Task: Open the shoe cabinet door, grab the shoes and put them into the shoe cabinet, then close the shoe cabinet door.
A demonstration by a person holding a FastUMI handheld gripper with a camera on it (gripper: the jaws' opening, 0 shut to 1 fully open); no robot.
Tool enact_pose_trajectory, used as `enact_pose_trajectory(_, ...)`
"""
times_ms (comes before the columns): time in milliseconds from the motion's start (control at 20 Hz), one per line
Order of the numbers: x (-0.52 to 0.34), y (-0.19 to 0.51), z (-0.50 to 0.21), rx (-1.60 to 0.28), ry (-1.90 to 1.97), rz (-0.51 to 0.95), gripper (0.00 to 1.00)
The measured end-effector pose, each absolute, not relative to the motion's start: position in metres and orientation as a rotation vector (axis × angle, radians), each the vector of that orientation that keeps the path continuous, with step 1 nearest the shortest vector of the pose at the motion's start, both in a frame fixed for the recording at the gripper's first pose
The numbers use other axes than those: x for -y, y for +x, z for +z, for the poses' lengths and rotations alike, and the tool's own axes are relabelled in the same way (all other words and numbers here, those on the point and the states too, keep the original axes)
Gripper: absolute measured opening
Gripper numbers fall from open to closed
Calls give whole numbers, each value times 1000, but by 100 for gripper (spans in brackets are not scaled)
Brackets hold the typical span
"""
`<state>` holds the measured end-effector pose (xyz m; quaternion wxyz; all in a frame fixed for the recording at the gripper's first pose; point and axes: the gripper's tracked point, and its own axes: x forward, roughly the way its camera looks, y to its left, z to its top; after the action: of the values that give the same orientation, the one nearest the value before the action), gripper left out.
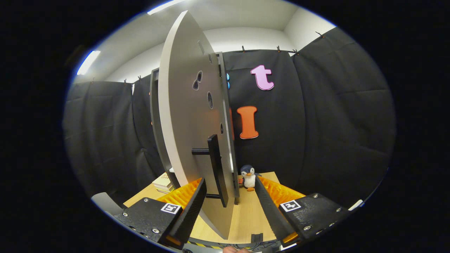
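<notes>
The grey shoe cabinet door [186, 116] is swung out toward me and I see it nearly edge-on. Its black bar handle [216, 168] stands upright on the door face. My gripper [230, 181] is open, and the lower end of the handle lies between its fingers, closer to the left finger [191, 207] than to the right one [269, 207]. Neither finger presses on the handle. Behind the door, the dark frame of the cabinet [154, 119] stands at the left.
A small plush penguin [249, 177] stands on the wooden table [246, 218] just beyond the fingers, right of the door. A stack of books [163, 182] lies by the cabinet's foot on the left. Black cloth walls close the booth behind.
</notes>
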<state>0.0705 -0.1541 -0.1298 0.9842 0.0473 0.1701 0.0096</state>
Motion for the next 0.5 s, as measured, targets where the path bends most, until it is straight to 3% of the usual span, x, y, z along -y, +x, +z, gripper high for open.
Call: enact_pose_trajectory(500,66,97,-134,-350,83,73,88)
